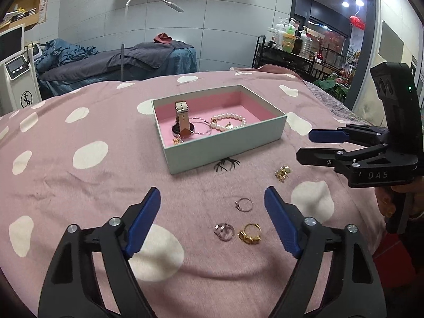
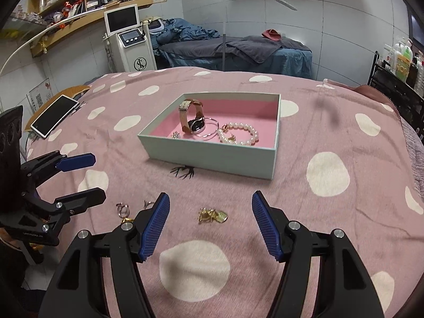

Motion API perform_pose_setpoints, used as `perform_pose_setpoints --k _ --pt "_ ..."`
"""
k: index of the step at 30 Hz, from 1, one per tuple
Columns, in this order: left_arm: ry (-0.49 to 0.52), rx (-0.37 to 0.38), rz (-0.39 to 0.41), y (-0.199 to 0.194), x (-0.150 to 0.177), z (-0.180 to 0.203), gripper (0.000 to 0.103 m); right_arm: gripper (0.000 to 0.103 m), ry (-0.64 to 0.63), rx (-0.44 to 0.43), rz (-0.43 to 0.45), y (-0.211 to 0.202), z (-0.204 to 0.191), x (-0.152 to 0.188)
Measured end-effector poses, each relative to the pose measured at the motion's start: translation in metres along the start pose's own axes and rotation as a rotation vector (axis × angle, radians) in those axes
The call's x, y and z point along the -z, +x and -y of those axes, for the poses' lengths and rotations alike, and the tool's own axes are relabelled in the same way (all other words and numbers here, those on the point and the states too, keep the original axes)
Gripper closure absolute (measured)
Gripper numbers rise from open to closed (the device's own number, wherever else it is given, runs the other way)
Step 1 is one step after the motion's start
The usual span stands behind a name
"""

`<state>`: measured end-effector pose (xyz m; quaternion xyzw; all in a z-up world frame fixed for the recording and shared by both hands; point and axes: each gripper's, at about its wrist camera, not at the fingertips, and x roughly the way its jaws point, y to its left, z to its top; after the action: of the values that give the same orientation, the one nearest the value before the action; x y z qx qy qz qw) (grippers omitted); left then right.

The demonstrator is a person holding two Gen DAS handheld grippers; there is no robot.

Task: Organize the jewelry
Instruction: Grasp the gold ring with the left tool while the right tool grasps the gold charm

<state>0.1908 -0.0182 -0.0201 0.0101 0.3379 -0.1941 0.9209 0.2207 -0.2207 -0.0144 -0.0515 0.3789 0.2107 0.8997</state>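
A pale green box (image 1: 228, 145) with a pink lining holds a watch (image 1: 182, 116), a silver bangle (image 1: 202, 129), a pearl bracelet (image 1: 229, 122) and a small gold piece (image 1: 177, 141); the box also shows in the right wrist view (image 2: 212, 156). On the pink spotted blanket lie a thin silver ring (image 1: 244, 204), a silver ring (image 1: 224, 231), a gold ring (image 1: 249, 233) and a gold earring cluster (image 1: 283, 172) (image 2: 212, 215). My left gripper (image 1: 212, 206) is open above the rings. My right gripper (image 2: 210, 212) is open around the gold cluster.
A black antler-shaped piece (image 1: 226, 164) lies against the box's front wall. A phone (image 2: 54, 118) lies at the blanket's left edge. A white machine (image 2: 132, 45), a treatment bed (image 2: 233, 50) and a bottle rack (image 1: 291, 47) stand behind.
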Motion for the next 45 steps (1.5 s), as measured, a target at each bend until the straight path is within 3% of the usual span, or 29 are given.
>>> perform_pose_setpoints --k 4,10,19,38,42,45 --pt "0.004 0.056 -0.046 0.002 0.016 0.015 0.044 0.053 -0.001 -0.022 -0.040 0.006 -0.006 0.015" --pt "0.007 0.079 -0.116 0.017 0.030 0.030 0.063 0.066 0.000 -0.047 -0.078 0.014 -0.011 0.027" --pt "-0.004 0.062 -0.153 0.031 0.037 0.033 0.065 0.077 0.007 -0.048 -0.115 0.030 -0.008 0.026" --pt "-0.004 0.065 -0.131 0.041 0.033 0.033 0.075 0.078 0.000 0.006 -0.121 0.052 -0.012 0.011" --pt "0.003 0.068 -0.129 0.039 0.034 0.034 0.078 0.086 -0.019 0.027 -0.121 0.053 -0.015 0.011" --pt "-0.002 0.074 -0.126 0.039 0.035 0.034 0.078 0.086 -0.015 0.023 -0.118 0.052 -0.015 0.011"
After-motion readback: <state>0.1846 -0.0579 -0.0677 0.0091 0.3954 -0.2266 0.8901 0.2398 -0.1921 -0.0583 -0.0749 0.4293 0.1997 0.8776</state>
